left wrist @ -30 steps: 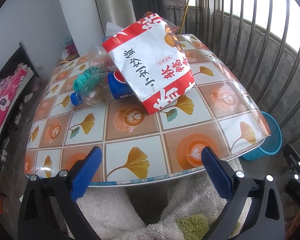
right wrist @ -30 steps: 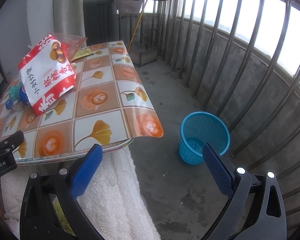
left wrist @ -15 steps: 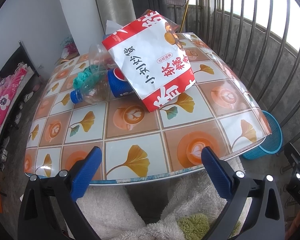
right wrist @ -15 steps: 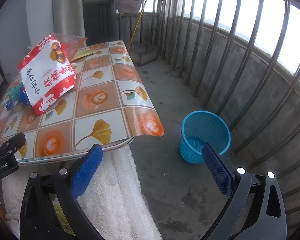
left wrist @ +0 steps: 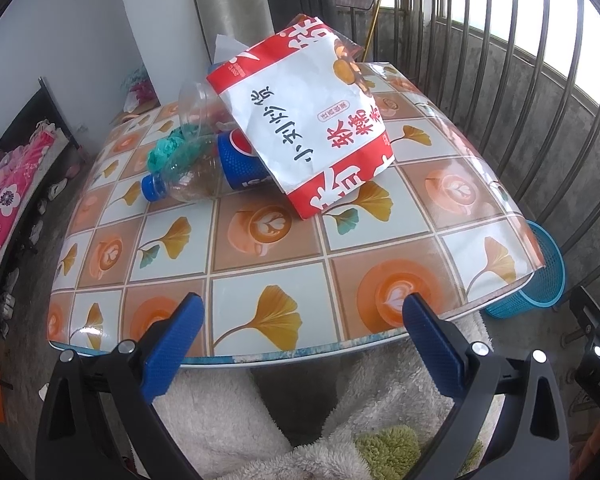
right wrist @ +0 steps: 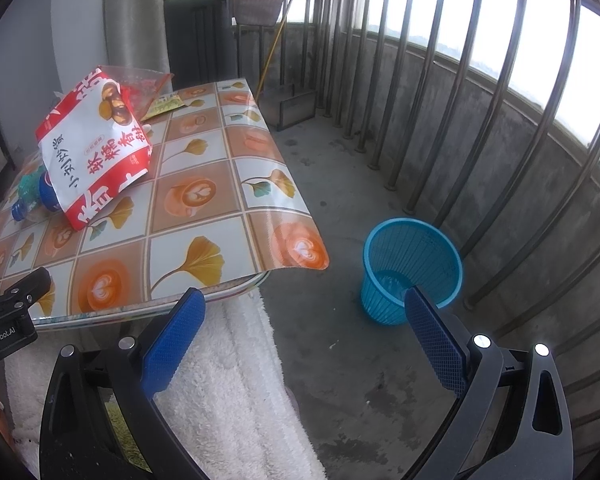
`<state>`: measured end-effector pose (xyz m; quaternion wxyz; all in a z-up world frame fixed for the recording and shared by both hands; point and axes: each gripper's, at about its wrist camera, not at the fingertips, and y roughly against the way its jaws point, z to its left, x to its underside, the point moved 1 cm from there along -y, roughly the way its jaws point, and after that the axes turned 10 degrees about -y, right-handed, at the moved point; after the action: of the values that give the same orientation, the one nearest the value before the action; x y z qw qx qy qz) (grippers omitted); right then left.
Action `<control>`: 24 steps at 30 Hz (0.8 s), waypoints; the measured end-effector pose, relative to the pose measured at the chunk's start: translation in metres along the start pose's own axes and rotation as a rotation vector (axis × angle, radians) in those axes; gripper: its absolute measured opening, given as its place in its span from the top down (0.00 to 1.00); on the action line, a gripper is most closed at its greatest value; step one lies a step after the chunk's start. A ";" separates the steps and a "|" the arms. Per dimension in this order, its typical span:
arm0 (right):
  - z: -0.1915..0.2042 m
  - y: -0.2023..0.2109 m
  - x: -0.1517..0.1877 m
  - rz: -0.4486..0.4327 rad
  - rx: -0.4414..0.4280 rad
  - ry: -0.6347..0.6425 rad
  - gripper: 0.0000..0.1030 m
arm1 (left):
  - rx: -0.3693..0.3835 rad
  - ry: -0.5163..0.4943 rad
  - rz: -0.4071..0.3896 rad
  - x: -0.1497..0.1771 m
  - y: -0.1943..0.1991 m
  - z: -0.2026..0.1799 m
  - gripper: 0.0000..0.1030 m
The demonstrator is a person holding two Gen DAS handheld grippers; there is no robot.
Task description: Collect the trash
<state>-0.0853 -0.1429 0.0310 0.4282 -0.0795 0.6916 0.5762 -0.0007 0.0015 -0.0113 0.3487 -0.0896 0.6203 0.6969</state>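
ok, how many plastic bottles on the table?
2. One blue-capped bottle lies on its side, left of the snack bag. A second clear bottle rests behind it, partly under the bag. More may be hidden.

One red-and-white snack bag (left wrist: 306, 120), one clear plastic bottle (left wrist: 188, 178), one blue cup (left wrist: 240, 164), one yellow wrapper (right wrist: 162, 105) on one table (left wrist: 260, 280); one blue wastebasket (right wrist: 412, 268); two grippers, left (left wrist: 300, 344), right (right wrist: 304, 340)
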 end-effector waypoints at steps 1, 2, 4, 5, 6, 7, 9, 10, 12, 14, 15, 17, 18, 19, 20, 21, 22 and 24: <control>-0.001 0.000 -0.001 0.000 0.000 0.001 0.07 | 0.000 -0.001 0.000 0.000 0.000 0.000 0.06; -0.002 0.000 -0.001 0.001 0.000 0.001 0.07 | 0.002 0.001 0.001 0.000 0.000 0.000 0.06; -0.002 -0.001 0.000 0.004 0.002 -0.003 0.07 | 0.007 0.009 0.004 0.001 -0.001 0.002 0.06; -0.001 -0.001 0.001 0.004 0.004 -0.004 0.07 | 0.014 0.015 0.006 0.000 -0.002 0.004 0.06; -0.001 -0.002 0.000 0.006 0.005 -0.008 0.07 | 0.017 0.025 0.008 0.001 -0.003 0.007 0.06; -0.003 -0.003 -0.001 0.007 0.002 -0.013 0.07 | 0.019 0.037 0.010 0.000 -0.005 0.010 0.06; -0.002 -0.004 -0.002 0.003 -0.006 -0.021 0.07 | 0.021 0.060 0.016 0.000 -0.008 0.017 0.06; -0.004 -0.004 -0.004 -0.001 -0.013 -0.027 0.07 | 0.019 0.071 0.020 -0.001 -0.010 0.021 0.06; -0.002 -0.005 -0.009 -0.008 -0.028 -0.035 0.07 | 0.017 0.094 0.023 -0.004 -0.013 0.030 0.06; 0.000 -0.006 -0.016 -0.016 -0.049 -0.037 0.07 | 0.014 0.109 0.018 -0.006 -0.016 0.040 0.06; 0.003 -0.006 -0.020 -0.021 -0.059 -0.034 0.07 | 0.012 0.113 0.013 -0.007 -0.016 0.044 0.06; 0.009 -0.007 -0.027 -0.036 -0.078 -0.027 0.07 | 0.013 0.124 0.000 -0.009 -0.016 0.056 0.06; 0.015 -0.007 -0.032 -0.048 -0.097 -0.016 0.07 | 0.013 0.132 -0.010 -0.010 -0.017 0.063 0.06; 0.019 -0.008 -0.036 -0.053 -0.110 -0.010 0.07 | 0.016 0.137 -0.017 -0.012 -0.017 0.068 0.06; 0.025 -0.008 -0.040 -0.059 -0.129 0.000 0.07 | 0.023 0.143 -0.025 -0.014 -0.018 0.075 0.06; 0.029 -0.009 -0.044 -0.062 -0.140 0.005 0.07 | 0.029 0.149 -0.032 -0.016 -0.019 0.081 0.06; 0.035 -0.009 -0.049 -0.068 -0.158 0.012 0.07 | 0.038 0.154 -0.045 -0.017 -0.019 0.088 0.06; 0.046 -0.010 -0.056 -0.076 -0.188 0.022 0.07 | 0.070 0.159 -0.077 -0.020 -0.020 0.100 0.06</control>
<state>-0.0212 -0.1277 0.0634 0.4326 -0.1520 0.6356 0.6212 0.0568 0.0864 0.0059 0.3281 -0.1562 0.6659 0.6516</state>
